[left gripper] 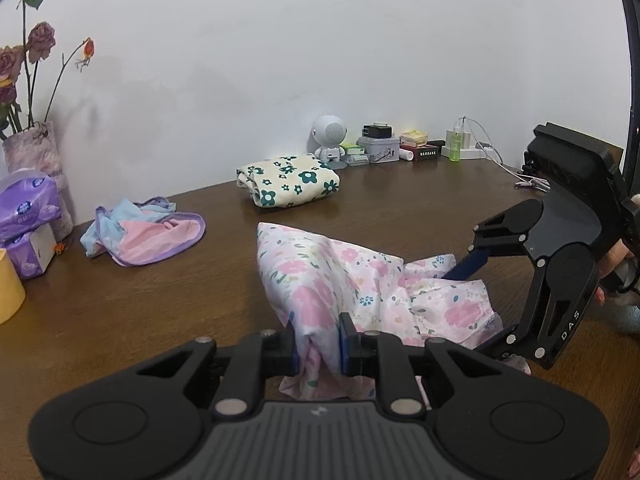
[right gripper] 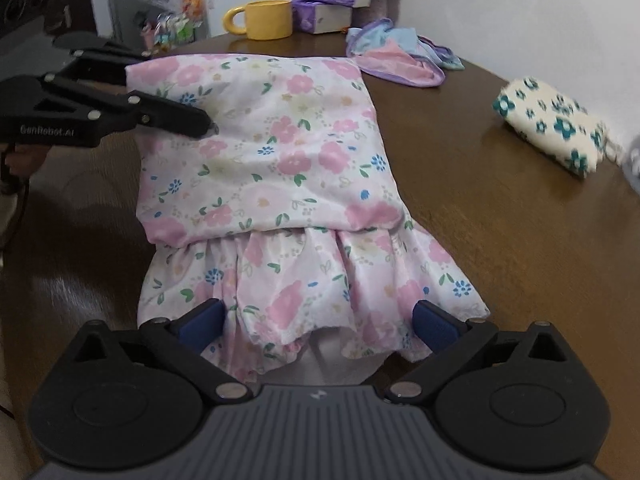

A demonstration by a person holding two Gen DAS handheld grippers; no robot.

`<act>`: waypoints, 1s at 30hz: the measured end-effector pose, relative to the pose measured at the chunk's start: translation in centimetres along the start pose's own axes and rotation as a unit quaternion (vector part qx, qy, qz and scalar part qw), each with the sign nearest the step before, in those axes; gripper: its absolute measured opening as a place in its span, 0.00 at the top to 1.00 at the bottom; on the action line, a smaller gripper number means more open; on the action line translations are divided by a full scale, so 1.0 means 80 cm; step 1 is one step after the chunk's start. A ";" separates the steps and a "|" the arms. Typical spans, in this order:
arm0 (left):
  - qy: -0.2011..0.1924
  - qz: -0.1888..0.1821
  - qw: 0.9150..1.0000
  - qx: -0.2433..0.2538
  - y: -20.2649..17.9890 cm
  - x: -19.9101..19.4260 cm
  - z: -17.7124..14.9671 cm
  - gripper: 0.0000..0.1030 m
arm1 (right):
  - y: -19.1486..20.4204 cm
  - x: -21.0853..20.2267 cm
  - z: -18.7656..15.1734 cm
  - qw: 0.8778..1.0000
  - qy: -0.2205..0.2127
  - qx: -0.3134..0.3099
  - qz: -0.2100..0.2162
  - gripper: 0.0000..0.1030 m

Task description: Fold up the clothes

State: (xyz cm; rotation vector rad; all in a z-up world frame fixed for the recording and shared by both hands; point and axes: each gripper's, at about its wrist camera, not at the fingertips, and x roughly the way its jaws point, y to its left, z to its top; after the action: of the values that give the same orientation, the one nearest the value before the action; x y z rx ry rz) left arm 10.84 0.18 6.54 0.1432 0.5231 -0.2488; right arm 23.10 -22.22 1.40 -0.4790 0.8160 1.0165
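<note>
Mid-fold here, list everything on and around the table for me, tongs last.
floral garment: one, pink-white, table centre, partly folded
folded cloth: one, cream with teal flowers, near wall
crumpled clothing: one, pink, blue, purple, left
tissue packs: two, purple, far left
mug: one, yellow, beside tissues
vase of roses: one, faded pink, corner
robot figurine: one, white, by wall
small boxes and bottles: several, mixed, by wall
table: one, dark brown
left tongs: shut on garment
right tongs: open over hem

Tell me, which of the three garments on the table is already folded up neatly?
The cream garment with teal flowers, a tidy bundle near the wall. The pink floral dress is mid-fold, and the pastel pink-and-blue piece lies crumpled.
</note>
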 end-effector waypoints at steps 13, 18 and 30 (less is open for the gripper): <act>-0.037 0.035 0.990 0.134 -0.051 -0.006 0.010 0.84 | 0.017 -0.020 -0.003 0.998 -0.026 0.058 -0.015 0.59; -0.033 0.044 0.990 0.134 -0.051 0.001 0.013 0.84 | 0.024 -0.037 -0.003 0.998 -0.033 0.053 -0.014 0.34; -0.072 0.043 0.970 0.228 -0.082 -0.017 0.004 0.84 | 0.023 -0.027 0.029 0.998 -0.047 0.044 -0.018 0.84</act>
State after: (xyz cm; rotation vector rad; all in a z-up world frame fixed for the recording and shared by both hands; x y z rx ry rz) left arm 8.10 -5.92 7.05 0.5901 0.3062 -0.2896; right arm 21.72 -20.96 4.54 -0.3668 0.7612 0.9585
